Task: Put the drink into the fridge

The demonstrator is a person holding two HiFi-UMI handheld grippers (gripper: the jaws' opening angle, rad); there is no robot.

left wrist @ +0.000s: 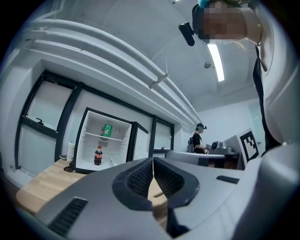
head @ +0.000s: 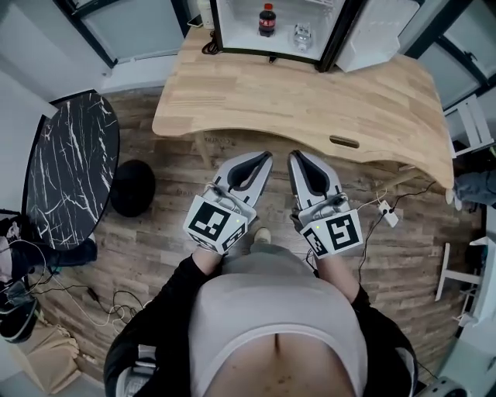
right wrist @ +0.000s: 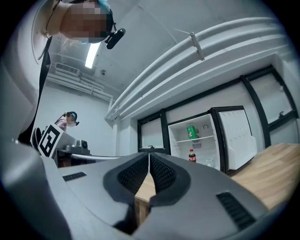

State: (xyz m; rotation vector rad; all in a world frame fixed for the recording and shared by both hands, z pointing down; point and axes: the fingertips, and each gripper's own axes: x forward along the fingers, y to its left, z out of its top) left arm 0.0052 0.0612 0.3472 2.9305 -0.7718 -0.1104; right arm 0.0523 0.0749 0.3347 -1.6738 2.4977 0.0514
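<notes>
Left gripper (head: 262, 159) and right gripper (head: 298, 157) side by side above wood floor (head: 167, 205), short of desk (head: 310, 101); both empty, jaws pressed together; open fridge (head: 256, 53) at desk's far edge; cola bottle (head: 267, 20) upright on fridge bottom; green can (left wrist: 107, 130) on shelf (left wrist: 117, 138) above; small clear item (head: 302, 36) beside bottle, unidentifiable.

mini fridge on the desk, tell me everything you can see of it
The mini fridge is a small box with a dark frame and a white inside, standing upright at the far edge of the wooden desk. Its white door is swung wide open, on the right in the head view. One shelf divides it. A green can sits on the shelf, and a red-capped cola bottle stands on the floor below, beside a small clear item.
</notes>
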